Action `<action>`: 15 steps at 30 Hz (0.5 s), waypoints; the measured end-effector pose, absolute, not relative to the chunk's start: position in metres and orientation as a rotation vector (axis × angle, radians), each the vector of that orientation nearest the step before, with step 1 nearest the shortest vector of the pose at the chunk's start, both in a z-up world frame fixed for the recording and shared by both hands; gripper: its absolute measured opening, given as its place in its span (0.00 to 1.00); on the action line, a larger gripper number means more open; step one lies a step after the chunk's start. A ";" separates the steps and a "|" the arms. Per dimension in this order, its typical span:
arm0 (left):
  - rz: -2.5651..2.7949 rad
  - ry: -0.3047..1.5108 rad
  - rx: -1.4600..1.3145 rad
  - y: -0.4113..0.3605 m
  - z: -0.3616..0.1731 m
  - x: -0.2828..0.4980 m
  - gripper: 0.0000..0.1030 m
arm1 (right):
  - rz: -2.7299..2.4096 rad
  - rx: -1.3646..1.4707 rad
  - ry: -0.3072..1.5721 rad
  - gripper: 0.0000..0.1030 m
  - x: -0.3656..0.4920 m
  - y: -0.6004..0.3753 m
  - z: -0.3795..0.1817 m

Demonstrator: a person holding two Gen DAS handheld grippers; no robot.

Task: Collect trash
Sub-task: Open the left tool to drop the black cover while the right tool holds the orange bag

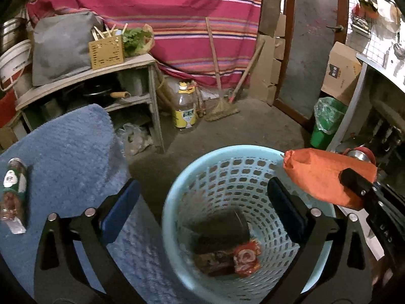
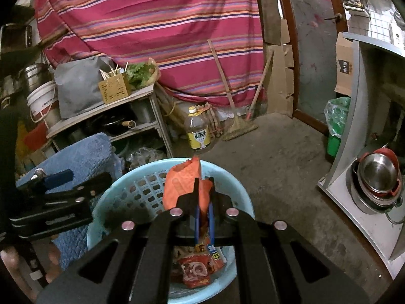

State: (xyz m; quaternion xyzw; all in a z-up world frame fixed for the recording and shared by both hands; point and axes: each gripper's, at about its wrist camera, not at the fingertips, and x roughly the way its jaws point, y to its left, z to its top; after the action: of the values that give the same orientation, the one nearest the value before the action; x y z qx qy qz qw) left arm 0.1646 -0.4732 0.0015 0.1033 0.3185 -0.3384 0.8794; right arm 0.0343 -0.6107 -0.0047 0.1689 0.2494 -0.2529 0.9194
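We hold the orange wrapper point(image 2: 181, 185) clamped between the closed jaws of our right gripper point(image 2: 204, 206), just above the pale blue basket point(image 2: 121, 192) at lower centre of the right wrist view; it crosses the right edge of the left wrist view. We judge it light, thin and crinkly, apt to slip, so pinching a flat fold near one end suits it. Our left gripper point(image 1: 202, 202) stands wide apart and empty over the basket. A bottle point(image 1: 14, 192) lies on the blue towel point(image 1: 71, 152) at far left. The wrapper's lower end hides behind the jaws, and the dark thing in the basket's bottom is too dim to name.
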 end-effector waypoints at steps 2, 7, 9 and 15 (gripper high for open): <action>-0.685 0.654 0.211 -0.461 0.004 0.164 0.95 | -0.514 0.340 0.522 0.05 0.040 -0.606 -0.006; -0.622 0.610 0.219 -0.427 0.010 0.161 0.95 | -0.496 0.324 0.548 0.05 0.056 -0.595 -0.011; -0.609 0.603 0.206 -0.409 0.014 0.162 0.95 | -0.498 0.309 0.564 0.05 0.064 -0.590 -0.014; -0.547 0.571 0.185 -0.358 0.024 0.160 0.95 | -0.505 0.317 0.619 0.23 0.085 -0.579 -0.023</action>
State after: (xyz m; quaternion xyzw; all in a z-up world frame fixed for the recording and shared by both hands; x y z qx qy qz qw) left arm 0.1601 -0.3580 0.0238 0.0902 0.2776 -0.2659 0.9188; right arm 0.0848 -0.5795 -0.0229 0.1539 0.3003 -0.2446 0.9090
